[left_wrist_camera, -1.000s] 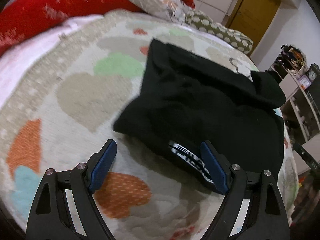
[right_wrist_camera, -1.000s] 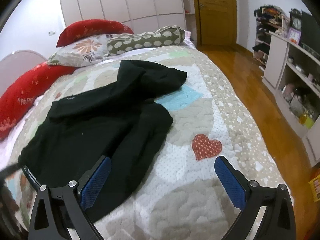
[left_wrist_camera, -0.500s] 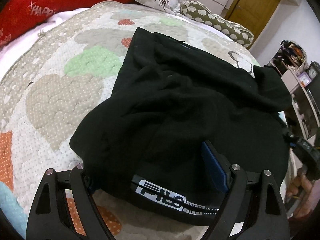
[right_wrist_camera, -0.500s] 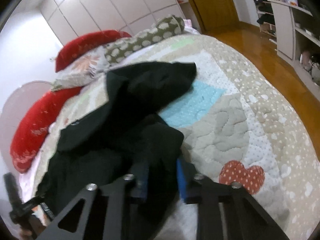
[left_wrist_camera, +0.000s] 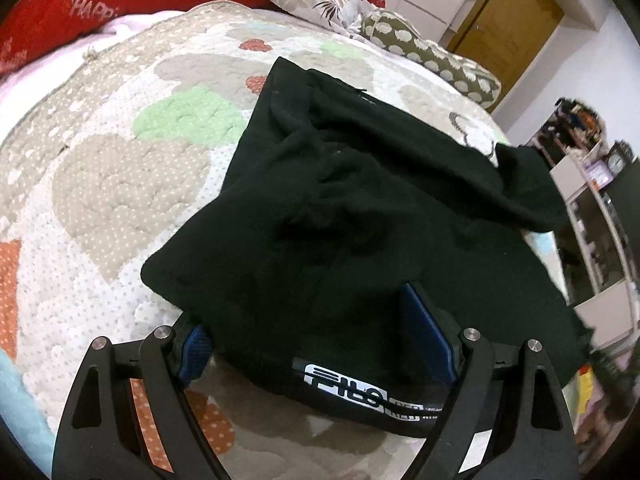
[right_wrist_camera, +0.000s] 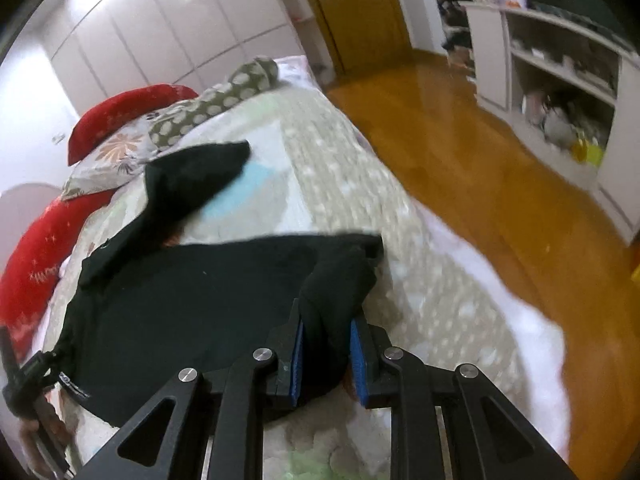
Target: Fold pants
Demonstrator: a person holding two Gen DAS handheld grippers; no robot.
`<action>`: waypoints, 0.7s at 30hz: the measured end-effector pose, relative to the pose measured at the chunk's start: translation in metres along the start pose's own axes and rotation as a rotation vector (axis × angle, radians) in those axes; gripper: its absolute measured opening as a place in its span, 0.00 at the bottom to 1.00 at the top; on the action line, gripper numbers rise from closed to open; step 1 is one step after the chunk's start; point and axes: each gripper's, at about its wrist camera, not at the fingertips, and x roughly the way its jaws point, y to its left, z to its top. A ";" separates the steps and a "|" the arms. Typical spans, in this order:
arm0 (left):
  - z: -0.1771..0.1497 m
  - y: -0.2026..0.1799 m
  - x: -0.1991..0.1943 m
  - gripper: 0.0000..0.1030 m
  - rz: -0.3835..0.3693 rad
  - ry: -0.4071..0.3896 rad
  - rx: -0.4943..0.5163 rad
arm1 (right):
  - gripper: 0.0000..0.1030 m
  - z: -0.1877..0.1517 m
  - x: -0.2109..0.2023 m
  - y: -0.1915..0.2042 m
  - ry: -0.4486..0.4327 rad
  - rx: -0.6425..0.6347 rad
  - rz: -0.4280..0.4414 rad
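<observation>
Left wrist view: your left gripper (left_wrist_camera: 320, 336) sits at the waistband of the black pants (left_wrist_camera: 360, 208), fingers spread wide, cloth draped between them, nothing pinched yet.
Right wrist view: your right gripper (right_wrist_camera: 326, 354) is clamped on a bunched edge of the pants (right_wrist_camera: 192, 312), lifted off the quilt (right_wrist_camera: 328, 168).
Pants: rumpled on the bed, one leg trailing toward the pillows (right_wrist_camera: 176, 128).
Key relation: the long axis runs forward, away from both grippers, so both held ends are the near edge.
Next, likely: close your left, then carry together.
</observation>
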 end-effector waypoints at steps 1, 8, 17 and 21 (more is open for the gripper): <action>-0.001 0.001 -0.001 0.67 -0.005 -0.003 -0.006 | 0.19 -0.002 0.001 0.001 -0.004 0.004 0.001; -0.003 0.001 -0.016 0.16 -0.002 -0.015 0.004 | 0.19 0.000 -0.007 -0.003 -0.013 -0.005 0.030; -0.021 0.007 -0.079 0.12 -0.045 -0.094 0.048 | 0.19 0.006 -0.050 0.025 -0.064 -0.109 0.088; -0.037 0.027 -0.079 0.12 -0.023 -0.047 0.037 | 0.30 -0.004 -0.033 0.017 0.008 -0.146 -0.054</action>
